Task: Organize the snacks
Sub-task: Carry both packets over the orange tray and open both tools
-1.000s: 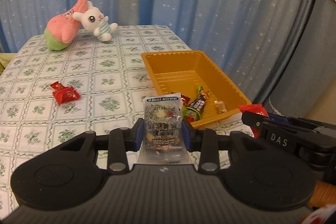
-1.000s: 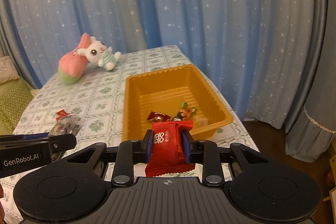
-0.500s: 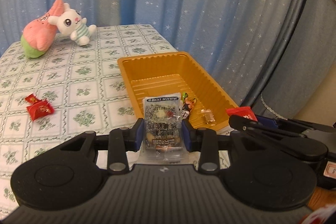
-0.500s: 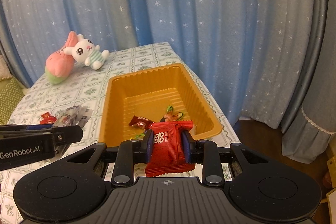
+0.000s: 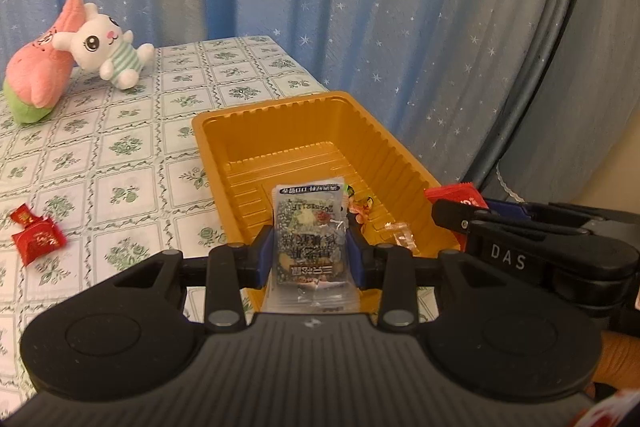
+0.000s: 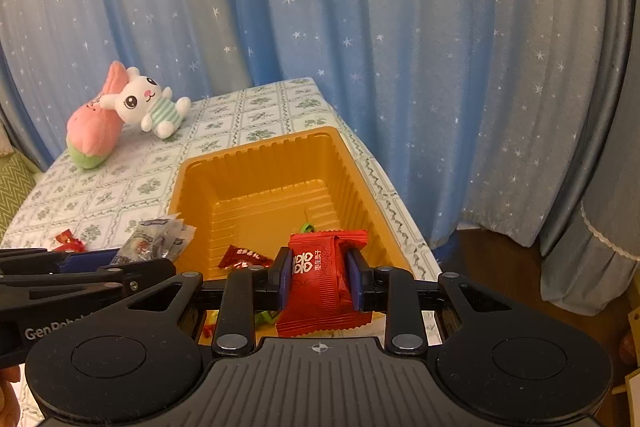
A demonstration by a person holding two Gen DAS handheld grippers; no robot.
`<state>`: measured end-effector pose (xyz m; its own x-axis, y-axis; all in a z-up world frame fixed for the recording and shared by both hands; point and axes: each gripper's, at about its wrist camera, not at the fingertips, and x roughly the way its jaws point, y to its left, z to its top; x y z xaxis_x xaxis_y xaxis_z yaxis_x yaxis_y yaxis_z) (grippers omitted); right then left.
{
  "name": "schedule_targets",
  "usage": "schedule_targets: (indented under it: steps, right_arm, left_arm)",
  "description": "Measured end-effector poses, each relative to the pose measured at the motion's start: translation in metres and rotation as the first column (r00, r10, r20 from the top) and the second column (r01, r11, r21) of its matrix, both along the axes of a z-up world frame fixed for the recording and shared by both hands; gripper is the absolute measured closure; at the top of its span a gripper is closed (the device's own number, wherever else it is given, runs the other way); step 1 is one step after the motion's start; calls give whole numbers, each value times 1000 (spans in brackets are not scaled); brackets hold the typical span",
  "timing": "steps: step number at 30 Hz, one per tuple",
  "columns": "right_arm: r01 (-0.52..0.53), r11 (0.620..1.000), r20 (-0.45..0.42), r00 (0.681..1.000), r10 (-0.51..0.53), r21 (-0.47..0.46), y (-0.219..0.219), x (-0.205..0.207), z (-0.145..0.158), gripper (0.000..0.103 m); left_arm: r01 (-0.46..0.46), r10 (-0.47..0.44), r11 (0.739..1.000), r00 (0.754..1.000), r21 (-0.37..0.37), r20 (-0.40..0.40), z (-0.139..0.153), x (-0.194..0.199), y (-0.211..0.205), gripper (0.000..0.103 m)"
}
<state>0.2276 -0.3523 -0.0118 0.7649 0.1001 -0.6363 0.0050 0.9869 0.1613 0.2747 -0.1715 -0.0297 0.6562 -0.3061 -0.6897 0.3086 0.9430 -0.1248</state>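
Observation:
My left gripper is shut on a clear silver snack packet, held over the near end of the orange tray. My right gripper is shut on a red snack packet, held over the near end of the same tray. Several small wrapped sweets lie in the tray, among them a red one. The left gripper and its packet also show at the left of the right wrist view. The right gripper shows at the right of the left wrist view.
Two red sweets lie on the floral tablecloth left of the tray. A pink plush and a white rabbit plush lie at the table's far left. Blue starred curtains hang behind. The table's right edge runs close beside the tray.
Both grippers have moved forward and over the near end of the tray, each still holding its packet. The tray now looks larger and nearer in both views.

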Motion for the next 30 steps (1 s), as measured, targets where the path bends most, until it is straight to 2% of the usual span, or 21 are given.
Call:
schedule_targets:
  steps: [14,18,19,30]
  right_arm:
    - [4,1000,-6,1000,-4,-11,-5,23,-4,74]
    - [3,1000,-6,1000,-3,-13,-5,26,-4,74]
    - [3,1000,-7,1000,-3,-12,-6,26,-4,74]
    - [6,1000,-15,1000,-6,16,-6,24,-5,74]
  left_arm:
    - [7,-7,1000,1000,4,-11,-9,31,-9,69]
    - [6,-6,1000,1000,-16,-11,-11,36,-6,66]
    - [2,-2,1000,1000,-16,-10,-10,36,-4,63]
    - [-53,53,999,999,1,8,-6,16,26,60]
